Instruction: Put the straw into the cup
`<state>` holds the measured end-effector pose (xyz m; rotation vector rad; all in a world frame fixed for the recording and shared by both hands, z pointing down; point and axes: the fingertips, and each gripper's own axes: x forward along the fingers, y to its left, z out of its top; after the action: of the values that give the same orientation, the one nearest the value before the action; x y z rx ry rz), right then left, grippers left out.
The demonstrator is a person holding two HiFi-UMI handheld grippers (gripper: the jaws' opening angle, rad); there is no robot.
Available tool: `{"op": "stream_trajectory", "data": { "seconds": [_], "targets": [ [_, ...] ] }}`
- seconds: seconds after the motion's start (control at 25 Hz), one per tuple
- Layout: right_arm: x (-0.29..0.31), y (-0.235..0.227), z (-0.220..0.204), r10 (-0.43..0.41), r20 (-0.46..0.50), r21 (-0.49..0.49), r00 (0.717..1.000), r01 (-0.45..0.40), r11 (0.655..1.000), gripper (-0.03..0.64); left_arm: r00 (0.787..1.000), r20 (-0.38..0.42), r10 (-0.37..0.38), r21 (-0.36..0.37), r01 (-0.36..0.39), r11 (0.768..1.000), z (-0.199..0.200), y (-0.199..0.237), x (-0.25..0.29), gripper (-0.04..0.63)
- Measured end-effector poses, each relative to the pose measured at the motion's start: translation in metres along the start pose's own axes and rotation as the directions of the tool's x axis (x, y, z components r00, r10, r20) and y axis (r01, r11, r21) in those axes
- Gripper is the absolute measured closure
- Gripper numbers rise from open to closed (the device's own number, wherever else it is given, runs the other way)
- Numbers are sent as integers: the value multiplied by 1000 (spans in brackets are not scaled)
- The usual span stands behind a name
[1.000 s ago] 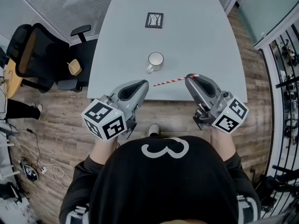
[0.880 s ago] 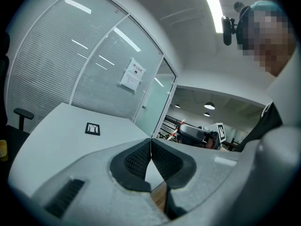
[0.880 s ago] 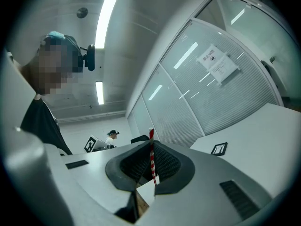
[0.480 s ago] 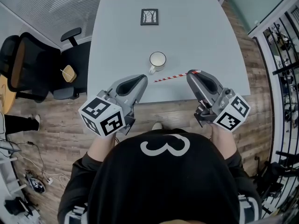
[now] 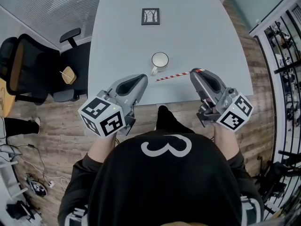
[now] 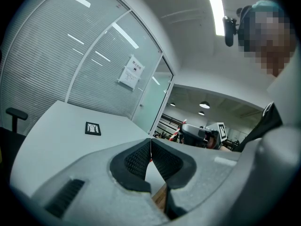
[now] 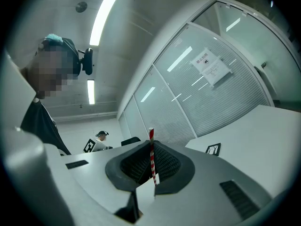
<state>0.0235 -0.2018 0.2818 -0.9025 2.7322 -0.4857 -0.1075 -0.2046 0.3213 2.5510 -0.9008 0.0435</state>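
A white mug [image 5: 159,60] stands on the grey table [image 5: 117,41], a little in from the near edge. My right gripper [image 5: 194,72] is shut on one end of a red-and-white striped straw [image 5: 173,76], which reaches left and ends just in front of the mug. In the right gripper view the straw [image 7: 151,152] stands upright, pinched between the pads. My left gripper [image 5: 143,77] hovers over the near table edge, left of the straw's free end. Its jaws [image 6: 150,142] are pressed together with nothing in them.
A small black-framed picture [image 5: 150,16] lies flat at the far middle of the table. A black office chair [image 5: 28,65] stands off the table's left side on the wooden floor. A dark shoe [image 5: 164,119] shows below the near table edge.
Both grippers have eased slightly forward over the table edge, and the straw's free end sits a little closer to the mug. A dark shoe has come into view below the table.
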Motion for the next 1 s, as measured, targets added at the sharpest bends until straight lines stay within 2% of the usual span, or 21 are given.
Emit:
{"op": "stream_trajectory", "data": {
  "seconds": [0.52, 1.0],
  "targets": [
    [20, -41, 8, -14, -2, 7, 1000, 14, 1000, 598, 1000, -17, 7, -23, -7, 1000, 7, 28, 31, 578],
    [52, -86, 2, -34, -59, 19, 998, 35, 999, 598, 999, -32, 20, -78, -22, 997, 12, 69, 63, 578]
  ]
}}
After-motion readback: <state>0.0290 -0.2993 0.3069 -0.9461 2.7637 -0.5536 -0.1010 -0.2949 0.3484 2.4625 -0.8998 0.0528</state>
